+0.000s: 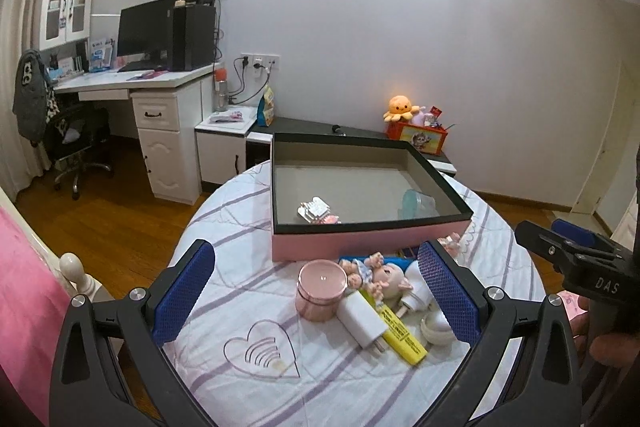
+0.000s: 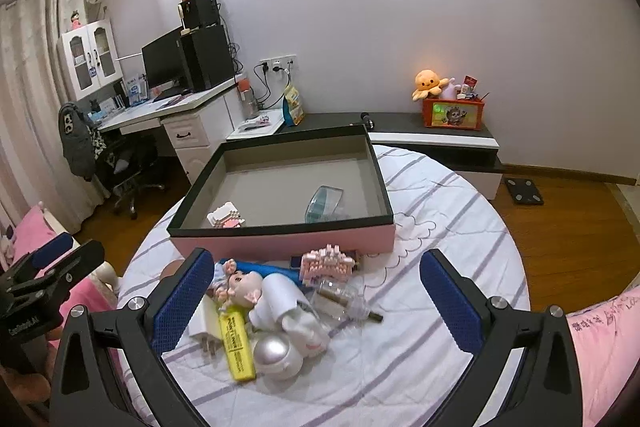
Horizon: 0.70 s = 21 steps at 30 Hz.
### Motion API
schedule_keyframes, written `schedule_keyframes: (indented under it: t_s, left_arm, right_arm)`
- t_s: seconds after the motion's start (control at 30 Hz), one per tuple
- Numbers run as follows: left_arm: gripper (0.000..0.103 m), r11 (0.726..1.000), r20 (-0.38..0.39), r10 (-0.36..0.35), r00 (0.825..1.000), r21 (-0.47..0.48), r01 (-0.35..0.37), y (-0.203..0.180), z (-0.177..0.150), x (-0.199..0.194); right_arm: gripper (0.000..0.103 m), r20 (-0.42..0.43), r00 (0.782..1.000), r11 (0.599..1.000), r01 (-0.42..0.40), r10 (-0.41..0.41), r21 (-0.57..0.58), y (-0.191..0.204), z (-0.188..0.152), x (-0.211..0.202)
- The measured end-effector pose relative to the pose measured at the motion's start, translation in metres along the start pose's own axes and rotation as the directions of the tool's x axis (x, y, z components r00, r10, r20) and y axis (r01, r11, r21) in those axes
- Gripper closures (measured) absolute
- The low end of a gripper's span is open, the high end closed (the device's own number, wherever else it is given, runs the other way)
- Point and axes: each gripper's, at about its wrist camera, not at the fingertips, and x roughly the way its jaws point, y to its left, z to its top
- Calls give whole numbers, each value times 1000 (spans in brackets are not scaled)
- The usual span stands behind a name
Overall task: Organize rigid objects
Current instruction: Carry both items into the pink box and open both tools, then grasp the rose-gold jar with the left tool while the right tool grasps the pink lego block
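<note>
Both grippers hung wide and empty: left gripper point(image 1: 316, 301), right gripper point(image 2: 318, 303). Just before the pink box point(image 2: 280, 241), the clutter pile point(image 2: 272, 307) lay tangled; one careless grab could've dragged neighbours along.

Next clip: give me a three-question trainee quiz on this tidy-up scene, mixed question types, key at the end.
1. True or false: the pink box already holds items.
2. Which lies beside the white charger? A) yellow highlighter B) scissors C) spoon
3. Fill in: both the left gripper and the right gripper are ___ and hold nothing.

Key: 1 true, a white brick model and a clear teal container lie inside; 2 A; 3 open.
</note>
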Motion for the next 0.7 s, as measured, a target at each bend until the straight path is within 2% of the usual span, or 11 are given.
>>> schedule_keyframes:
  t_s: [0.3, 0.7]
  left_arm:
    - [0, 1000, -15, -5, 1000, -4, 4, 0, -11, 2]
    - [0, 1000, -33, 6, 999, 0, -6, 0, -9, 29]
  right_arm:
    - [0, 17, 999, 999, 45, -45, -10, 2, -10, -9]
    - [0, 20, 997, 997, 74, -74, -9, 0, 0, 12]
